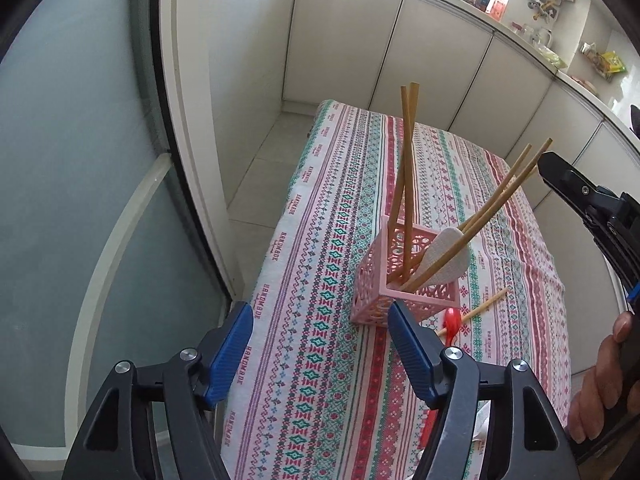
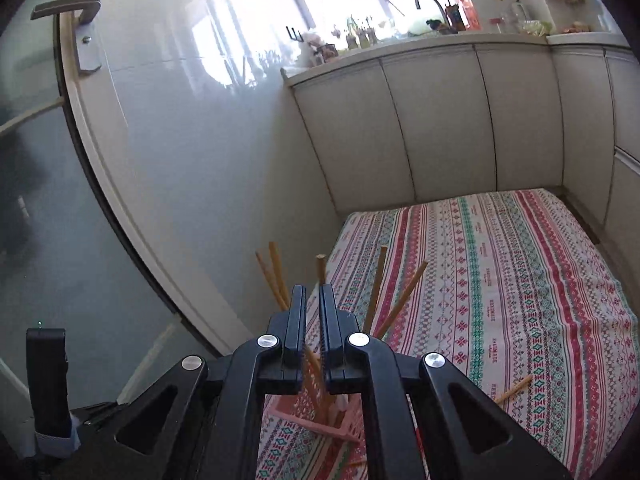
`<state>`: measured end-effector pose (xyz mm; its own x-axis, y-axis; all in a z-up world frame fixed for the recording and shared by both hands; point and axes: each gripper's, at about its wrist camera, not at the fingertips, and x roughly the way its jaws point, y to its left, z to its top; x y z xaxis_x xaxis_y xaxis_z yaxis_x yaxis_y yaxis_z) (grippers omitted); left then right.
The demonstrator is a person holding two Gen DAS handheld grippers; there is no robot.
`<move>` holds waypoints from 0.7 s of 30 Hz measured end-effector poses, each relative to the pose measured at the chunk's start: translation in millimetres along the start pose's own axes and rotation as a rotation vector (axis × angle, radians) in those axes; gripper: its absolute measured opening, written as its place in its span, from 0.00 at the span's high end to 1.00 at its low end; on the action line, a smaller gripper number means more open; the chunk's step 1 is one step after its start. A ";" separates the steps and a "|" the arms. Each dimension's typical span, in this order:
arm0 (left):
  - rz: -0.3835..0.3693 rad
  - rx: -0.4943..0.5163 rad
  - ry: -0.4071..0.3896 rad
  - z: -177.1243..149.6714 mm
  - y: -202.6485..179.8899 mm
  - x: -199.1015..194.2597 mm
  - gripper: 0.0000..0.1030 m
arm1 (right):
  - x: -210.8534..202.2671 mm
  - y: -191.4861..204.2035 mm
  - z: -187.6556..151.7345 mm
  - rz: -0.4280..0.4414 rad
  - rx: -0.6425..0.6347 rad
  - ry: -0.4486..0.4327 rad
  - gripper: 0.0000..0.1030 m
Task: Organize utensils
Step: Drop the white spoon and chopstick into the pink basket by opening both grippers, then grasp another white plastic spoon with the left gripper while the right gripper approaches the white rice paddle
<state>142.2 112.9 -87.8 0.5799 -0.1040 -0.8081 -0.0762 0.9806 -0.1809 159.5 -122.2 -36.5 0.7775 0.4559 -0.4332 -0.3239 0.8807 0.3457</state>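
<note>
Your left hand-held gripper (image 1: 320, 332) stands wide open with nothing between its blue pads (image 1: 232, 354); it hangs over the near part of the table (image 1: 304, 400), which is covered with a striped patterned cloth. The pink lattice basket (image 1: 400, 280) sits just beyond its right fingertip, apart from the pads. Several wooden chopsticks (image 1: 408, 184) stand in the basket, some upright and others leaning to the right, and a white spoon (image 1: 444, 256) rests inside with them. Beside the basket, on the cloth, lie a red spoon (image 1: 452, 320) and one loose chopstick (image 1: 486, 306).

Your right hand-held gripper (image 2: 311, 292) is nearly closed, with only a narrow slit left between its fingers. One chopstick (image 2: 321, 268) rises just behind that slit; whether the pads press on it you cannot tell from here. The basket lies directly below this gripper, partly hidden by it.
</note>
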 end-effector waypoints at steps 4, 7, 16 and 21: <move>-0.023 0.010 0.020 -1.7 -5.9 0.2 0.29 | -22.7 -18.6 2.4 0.019 0.050 0.020 0.64; -0.042 0.033 0.041 -4.7 -15.8 0.9 0.27 | -41.9 -34.9 3.3 -0.007 0.099 0.052 0.62; -0.081 0.211 0.159 -36.5 -67.8 13.0 0.24 | -76.9 -100.8 -28.3 -0.168 0.246 0.275 0.56; -0.099 0.298 0.231 -58.3 -94.7 23.2 0.23 | -86.4 -141.2 -55.6 -0.268 0.335 0.422 0.53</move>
<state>115.6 7.9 -122.1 0.3721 -0.2022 -0.9059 0.2294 0.9657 -0.1213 108.1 -278.9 -94.1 0.5048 0.2957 -0.8110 0.0944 0.9149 0.3924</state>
